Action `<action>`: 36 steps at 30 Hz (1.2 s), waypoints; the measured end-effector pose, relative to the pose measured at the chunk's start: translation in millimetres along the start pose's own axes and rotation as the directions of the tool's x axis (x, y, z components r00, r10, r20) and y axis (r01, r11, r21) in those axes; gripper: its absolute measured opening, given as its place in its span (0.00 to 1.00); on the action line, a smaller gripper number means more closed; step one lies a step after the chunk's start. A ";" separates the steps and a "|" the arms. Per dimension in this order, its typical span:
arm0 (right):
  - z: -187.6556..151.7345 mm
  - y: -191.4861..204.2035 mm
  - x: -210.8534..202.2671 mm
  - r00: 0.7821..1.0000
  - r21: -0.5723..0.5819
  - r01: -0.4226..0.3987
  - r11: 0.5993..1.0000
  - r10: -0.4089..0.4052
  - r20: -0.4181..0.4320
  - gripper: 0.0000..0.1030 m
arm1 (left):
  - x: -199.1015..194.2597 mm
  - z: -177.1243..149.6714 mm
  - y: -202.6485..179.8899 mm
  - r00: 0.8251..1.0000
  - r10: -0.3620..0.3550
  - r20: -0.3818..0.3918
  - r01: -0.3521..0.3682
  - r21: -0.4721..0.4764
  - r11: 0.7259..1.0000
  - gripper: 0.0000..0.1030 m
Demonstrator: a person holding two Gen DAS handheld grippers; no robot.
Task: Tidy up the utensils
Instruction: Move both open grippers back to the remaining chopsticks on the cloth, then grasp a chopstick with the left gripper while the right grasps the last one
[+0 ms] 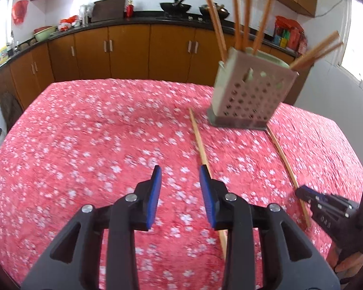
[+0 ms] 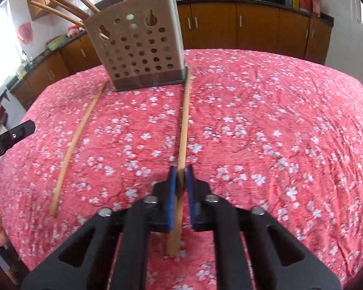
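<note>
A perforated grey utensil holder (image 1: 250, 93) stands on the red floral tablecloth (image 1: 96, 133) with several wooden chopsticks (image 1: 244, 12) sticking out; it also shows in the right wrist view (image 2: 140, 46). Two chopsticks lie on the cloth. My left gripper (image 1: 180, 174) is open and empty, its right finger just over one chopstick (image 1: 200, 145). My right gripper (image 2: 180, 171) is shut on the other chopstick (image 2: 185, 116), whose far end reaches the holder's base. In the left wrist view the right gripper (image 1: 302, 192) sits on that chopstick (image 1: 282, 155). The left-hand chopstick (image 2: 77, 140) lies free.
The tablecloth (image 2: 278, 120) covers the whole table. Brown kitchen cabinets (image 1: 128, 48) and a dark counter with woks (image 1: 175, 7) and a green bowl (image 1: 44, 33) run behind. The left gripper's tip (image 2: 12, 135) shows at the left edge of the right wrist view.
</note>
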State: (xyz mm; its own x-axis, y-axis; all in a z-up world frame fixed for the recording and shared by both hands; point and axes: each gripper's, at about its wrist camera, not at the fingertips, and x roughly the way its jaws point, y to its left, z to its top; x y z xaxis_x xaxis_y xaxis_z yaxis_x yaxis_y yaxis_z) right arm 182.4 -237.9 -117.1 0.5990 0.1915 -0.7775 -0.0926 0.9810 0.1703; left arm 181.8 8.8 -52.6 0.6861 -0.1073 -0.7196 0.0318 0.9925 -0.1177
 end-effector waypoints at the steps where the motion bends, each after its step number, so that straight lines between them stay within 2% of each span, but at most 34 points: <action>1: 0.4 -4.7 0.5 1.000 0.015 0.011 1.000 -0.011 0.003 0.07 | 2.7 -1.8 -3.3 1.000 -0.004 -0.007 0.004 0.006 1.000 0.32; 6: 6.9 -38.4 -1.1 0.996 0.138 0.085 0.987 -0.088 0.020 0.07 | 19.3 -9.9 -20.7 0.998 -0.025 -0.053 0.027 0.027 0.999 0.32; 10: 10.1 -55.5 -3.5 0.996 0.189 0.088 0.978 -0.093 0.017 0.07 | 29.8 -16.7 -32.6 0.996 -0.020 -0.082 0.024 0.052 0.998 0.32; 13: 10.2 -57.7 -4.7 0.996 0.183 0.085 0.979 -0.090 0.021 0.07 | 39.3 -20.5 -38.1 0.995 0.005 -0.097 0.002 0.073 0.997 0.29; 15: 9.6 -54.2 -3.4 0.996 0.172 0.077 0.982 -0.082 0.021 0.07 | 48.0 -22.9 -37.5 0.992 0.023 -0.122 -0.014 0.075 0.997 0.14; 16: 7.0 -53.0 -5.3 0.997 0.166 0.075 0.983 -0.079 0.023 0.07 | 51.2 -23.1 -35.7 0.991 0.023 -0.133 -0.014 0.067 0.998 0.10; 23: 13.1 -36.0 1.4 0.997 0.093 0.070 0.993 -0.073 0.033 0.07 | 61.9 -3.1 0.2 0.990 0.046 -0.132 -0.046 0.003 0.999 0.08; 25: 16.8 -33.5 5.2 0.996 0.078 0.077 0.994 -0.080 0.036 0.07 | 66.7 0.4 12.0 0.991 0.034 -0.133 -0.037 -0.018 0.999 0.08; 27: 19.3 -32.5 11.1 0.996 0.072 0.088 0.994 -0.090 0.026 0.07 | 67.3 1.1 14.3 0.992 0.027 -0.127 -0.028 -0.007 1.000 0.08; 31: 18.0 -29.8 14.4 0.993 0.050 0.110 0.993 -0.112 0.032 0.07 | 65.3 -2.6 6.3 0.994 0.054 -0.099 -0.049 0.054 0.997 0.11; 36: 18.7 -30.5 14.7 0.994 0.053 0.106 0.993 -0.108 0.032 0.08 | 67.2 -3.0 7.3 0.994 0.040 -0.099 -0.037 0.030 0.999 0.11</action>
State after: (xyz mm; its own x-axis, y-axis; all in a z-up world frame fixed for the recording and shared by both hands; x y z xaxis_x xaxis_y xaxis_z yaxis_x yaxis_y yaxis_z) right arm 208.9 -265.5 -122.4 0.6309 0.0835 -0.7713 0.0135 0.9929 0.1185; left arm 226.0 8.7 -103.8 0.6114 -0.0728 -0.7880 0.0279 0.9971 -0.0705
